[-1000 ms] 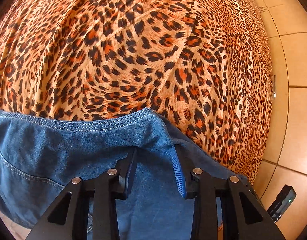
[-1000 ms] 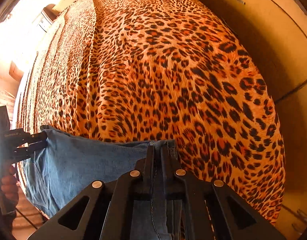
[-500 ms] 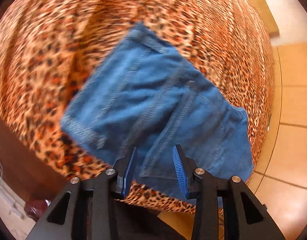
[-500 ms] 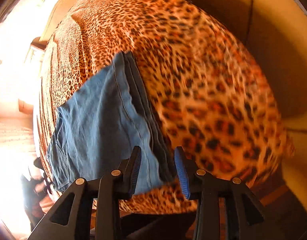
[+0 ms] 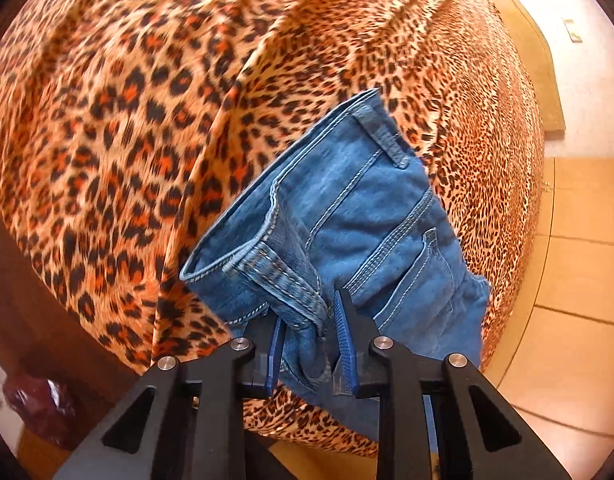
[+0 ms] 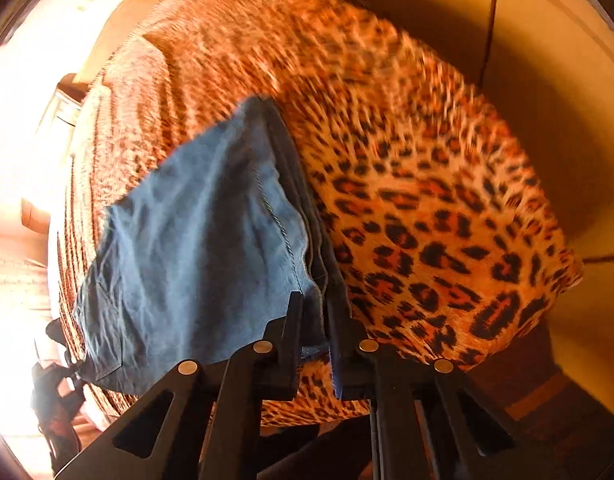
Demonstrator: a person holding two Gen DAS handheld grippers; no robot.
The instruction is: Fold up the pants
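Note:
The blue denim pants [image 5: 347, 232] lie folded into a thick bundle near the edge of a leopard-print bed cover [image 5: 147, 100]. My left gripper [image 5: 309, 312] has closed on the near edge of the bundle, with denim bunched between its blue pads. In the right wrist view the pants [image 6: 195, 248] look grey-blue and flat, with the folded edge on the right. My right gripper [image 6: 313, 304] is closed on the near corner of that folded edge. The left gripper [image 6: 63, 360] shows at the far left of this view.
The bed cover [image 6: 427, 200] drops off at its near edge in both views. Tan floor tiles [image 5: 579, 280] lie to the right in the left wrist view. A yellow wall [image 6: 547, 80] stands behind the bed on the right. A dark red object [image 5: 35, 396] sits low left.
A second ago both grippers held the pants' edge low over the bed. Half a second ago both stood open, pulled back from the folded bundle. Now both have closed on its near edge.

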